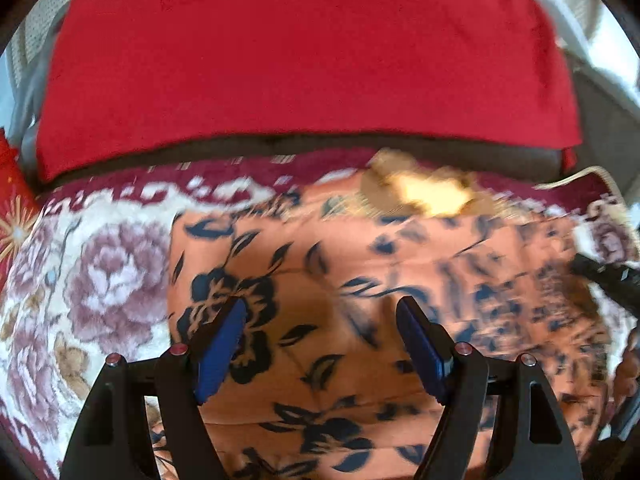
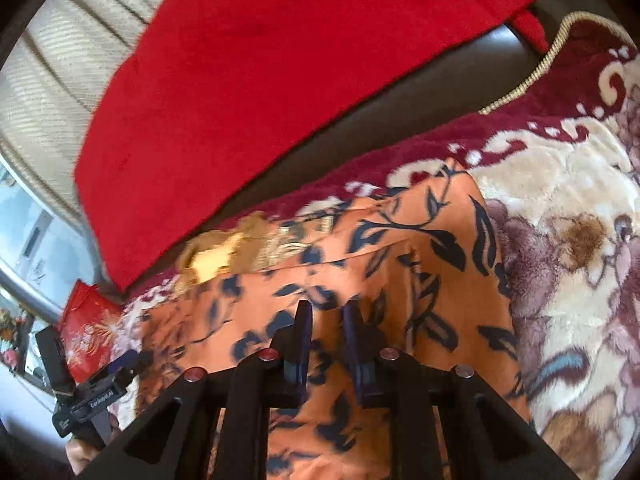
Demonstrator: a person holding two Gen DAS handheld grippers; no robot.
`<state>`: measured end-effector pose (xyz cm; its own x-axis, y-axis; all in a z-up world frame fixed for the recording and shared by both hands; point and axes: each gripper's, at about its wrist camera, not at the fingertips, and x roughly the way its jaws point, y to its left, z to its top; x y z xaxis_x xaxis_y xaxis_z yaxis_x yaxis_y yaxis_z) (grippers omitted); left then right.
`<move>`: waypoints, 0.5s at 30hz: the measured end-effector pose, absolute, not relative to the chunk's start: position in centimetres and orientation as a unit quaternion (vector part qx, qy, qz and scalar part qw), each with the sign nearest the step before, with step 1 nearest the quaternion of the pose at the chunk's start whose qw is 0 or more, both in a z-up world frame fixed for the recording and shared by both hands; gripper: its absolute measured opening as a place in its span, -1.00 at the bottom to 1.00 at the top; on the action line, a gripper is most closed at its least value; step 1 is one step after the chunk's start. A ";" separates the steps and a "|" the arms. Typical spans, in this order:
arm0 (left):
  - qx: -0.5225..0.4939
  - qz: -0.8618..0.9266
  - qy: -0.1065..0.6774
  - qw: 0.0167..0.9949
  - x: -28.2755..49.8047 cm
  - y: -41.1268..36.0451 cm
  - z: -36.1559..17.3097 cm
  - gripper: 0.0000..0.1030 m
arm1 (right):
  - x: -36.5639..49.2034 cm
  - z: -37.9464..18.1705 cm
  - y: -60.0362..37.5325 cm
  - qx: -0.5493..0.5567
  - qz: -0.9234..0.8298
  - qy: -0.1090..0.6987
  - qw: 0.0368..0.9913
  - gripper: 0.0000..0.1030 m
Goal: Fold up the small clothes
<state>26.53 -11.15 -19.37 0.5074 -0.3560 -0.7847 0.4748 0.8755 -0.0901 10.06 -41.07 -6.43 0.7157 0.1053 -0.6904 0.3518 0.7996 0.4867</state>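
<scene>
Orange cloth printed with dark blue leaves and flowers, the small garment [image 1: 328, 280], lay spread on a plush blanket [image 1: 100, 272] patterned with mauve roses on cream and bordered in maroon. A pale gold embroidered patch [image 1: 416, 192] showed at the garment's far edge, blurred in both views. Beyond the blanket stood a dark cushion edge [image 1: 280, 146] draped with a plain red towel-like cloth [image 1: 304, 52].

My left gripper [image 1: 320, 320] hovered over the garment's middle with its blue-padded fingers [image 1: 224, 344] spread wide and nothing between them; whether the tips touched the cloth could not be told.

My right gripper [image 2: 327, 320] sat over the same garment nearer its right-hand edge, its fingers [image 2: 302, 332] drawn close but with a narrow gap remaining. Orange cloth was visible in that gap, yet I could not tell whether any fold was pinched.

From the right wrist view my left gripper appeared at lower left [image 2: 120, 364], beside a red box with gold decoration [image 2: 86, 328].
</scene>
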 end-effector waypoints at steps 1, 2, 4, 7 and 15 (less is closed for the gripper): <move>0.066 -0.253 0.427 0.866 26.0 -11.2 -19.0 0.52 | 9.9 -6.1 -40.7 0.308 -0.064 0.370 0.874 -0.61; 0.068 -0.268 0.424 0.862 25.5 -11.4 -18.8 0.54 | 9.9 -6.3 -39.9 0.308 -0.056 0.372 0.874 -0.61; 0.080 -0.292 0.427 0.852 25.0 -12.2 -18.9 0.56 | 10.9 -7.3 -37.6 0.301 -0.032 0.389 0.870 -0.61; 0.119 -0.304 0.451 0.831 24.0 -14.3 -20.9 0.57 | 11.5 -8.4 -35.4 0.270 -0.006 0.438 0.857 -0.60; 0.074 -0.294 0.439 0.846 24.5 -13.8 -20.1 0.58 | 10.0 -8.2 -36.0 0.264 -0.010 0.423 0.867 -0.60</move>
<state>24.52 -13.76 -20.14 0.4411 -0.4318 -0.7868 0.5624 0.8162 -0.1326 10.03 -36.04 -8.18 0.6414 0.2055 -0.7392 0.2418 0.8603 0.4489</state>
